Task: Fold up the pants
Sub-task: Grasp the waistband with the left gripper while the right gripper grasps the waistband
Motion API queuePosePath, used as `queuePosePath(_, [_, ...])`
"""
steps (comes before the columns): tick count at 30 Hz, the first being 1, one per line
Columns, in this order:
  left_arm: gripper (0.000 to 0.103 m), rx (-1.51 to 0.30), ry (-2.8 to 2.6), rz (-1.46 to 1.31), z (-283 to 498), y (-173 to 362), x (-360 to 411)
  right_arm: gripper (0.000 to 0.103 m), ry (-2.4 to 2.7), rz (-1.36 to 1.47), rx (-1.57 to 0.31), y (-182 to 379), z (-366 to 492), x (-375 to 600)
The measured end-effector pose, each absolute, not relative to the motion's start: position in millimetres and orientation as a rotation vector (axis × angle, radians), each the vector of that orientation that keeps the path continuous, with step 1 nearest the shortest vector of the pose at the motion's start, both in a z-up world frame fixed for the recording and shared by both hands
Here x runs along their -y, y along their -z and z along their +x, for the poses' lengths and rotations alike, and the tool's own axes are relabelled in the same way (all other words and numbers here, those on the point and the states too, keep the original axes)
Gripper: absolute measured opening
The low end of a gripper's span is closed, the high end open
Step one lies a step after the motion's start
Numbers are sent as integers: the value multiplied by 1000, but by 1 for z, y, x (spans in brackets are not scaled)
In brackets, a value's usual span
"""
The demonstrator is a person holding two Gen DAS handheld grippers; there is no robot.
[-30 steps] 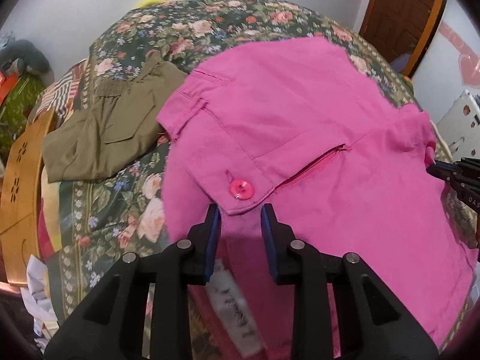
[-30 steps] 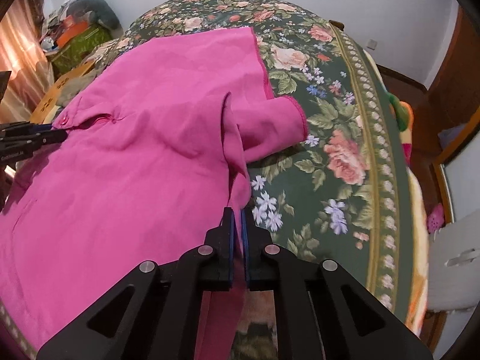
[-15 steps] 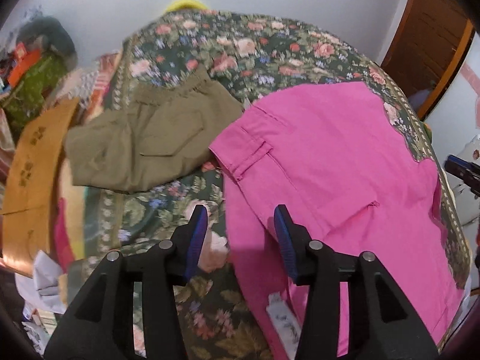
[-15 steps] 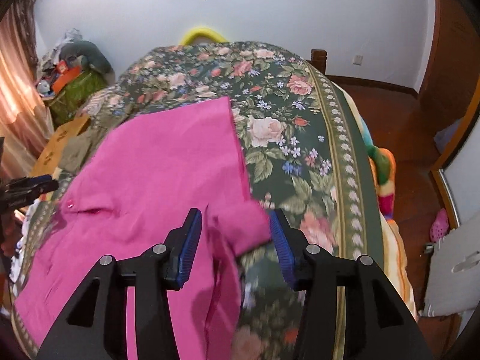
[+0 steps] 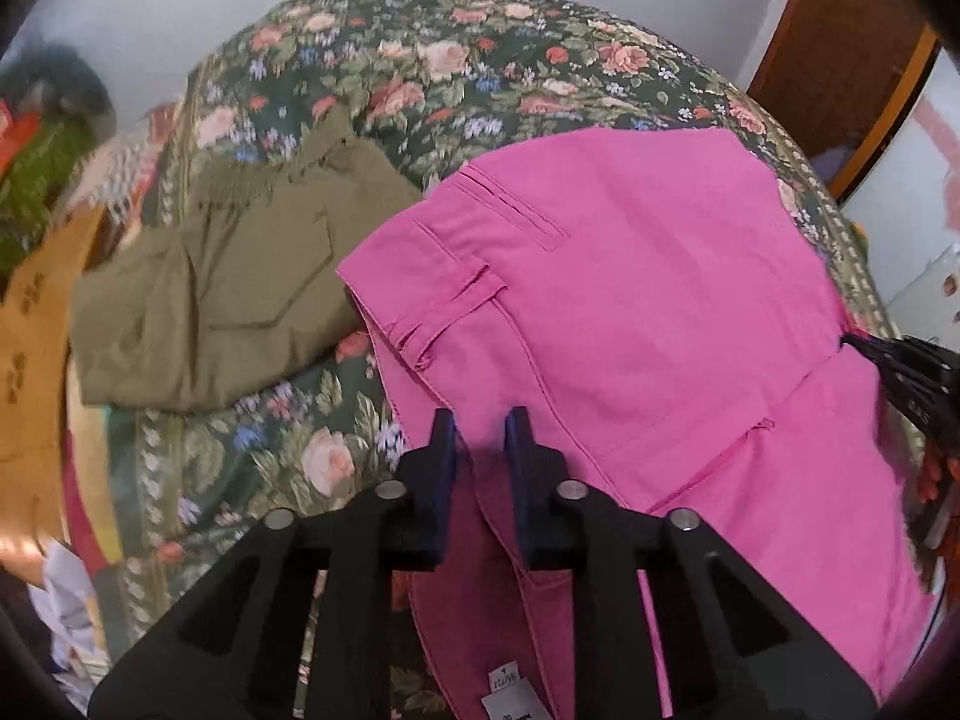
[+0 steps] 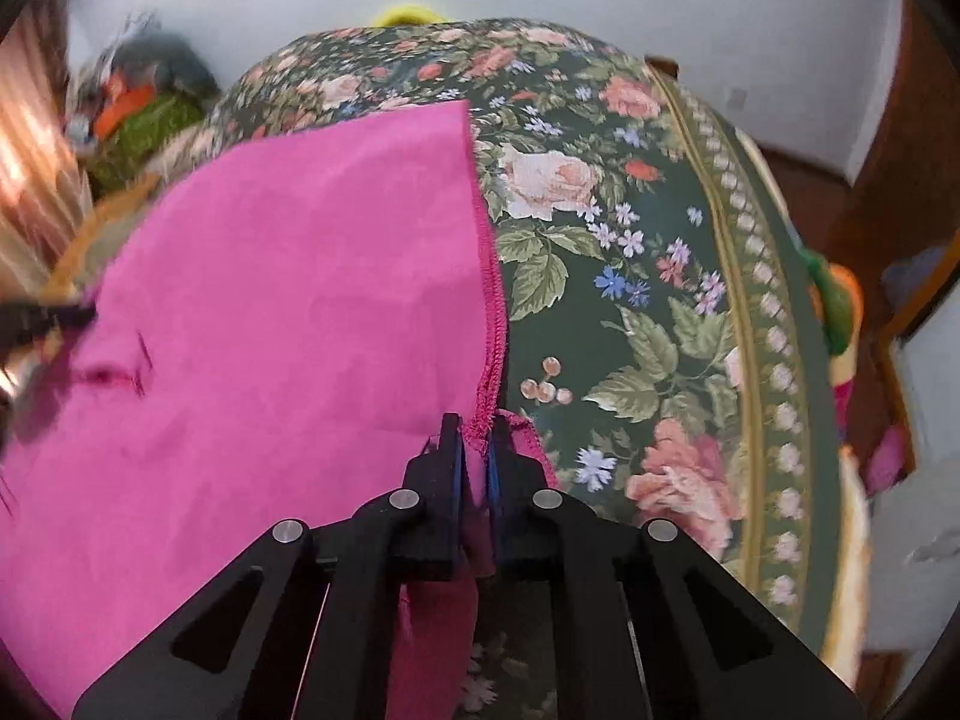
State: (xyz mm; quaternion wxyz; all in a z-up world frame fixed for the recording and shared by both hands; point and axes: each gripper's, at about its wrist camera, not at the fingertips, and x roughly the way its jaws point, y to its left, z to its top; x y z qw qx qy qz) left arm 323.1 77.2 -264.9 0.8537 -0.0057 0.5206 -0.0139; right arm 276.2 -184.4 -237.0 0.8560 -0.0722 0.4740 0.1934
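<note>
Bright pink pants (image 5: pixel 630 312) lie folded on the floral bedspread (image 5: pixel 480 78), back pocket and belt loop facing up. My left gripper (image 5: pixel 480 426) is at the near waistband corner, its jaws closing with a thick pink fold pinched between the pads. In the right wrist view the pants (image 6: pixel 300 312) spread to the left. My right gripper (image 6: pixel 474 438) is at the serged leg hem, its jaws closing tight on that pink edge. The right gripper (image 5: pixel 900 372) also shows at the far side of the pants in the left wrist view.
Folded olive-green pants (image 5: pixel 228 288) lie just left of the pink ones. A wooden board (image 5: pixel 30 360) and clutter sit beyond the bed's left edge. A brown door (image 5: pixel 840 48) stands at the back right. The bedspread (image 6: pixel 630 300) shows to the right of the hem.
Both grippers let go of the cloth and opened, then shifted and closed again on new spots. The button front is now hidden and the back pocket faces up.
</note>
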Motion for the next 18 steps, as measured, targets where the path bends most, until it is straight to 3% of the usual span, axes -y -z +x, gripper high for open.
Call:
queuePosePath(7, [12,-1074,-40,111,342,267,-50,5,-371,-176,-1019,243,273,215])
queuePosePath(13, [12,-1026,-26,125,323,243,-46,9,-333,-105,-965,193,257,229])
queuePosePath(16, [17,-986,-13,119,308,226,-40,10,-392,-60,-927,170,249,221])
queuePosePath(18, [24,-989,35,99,300,225,-33,21,-445,-72,-921,167,246,204])
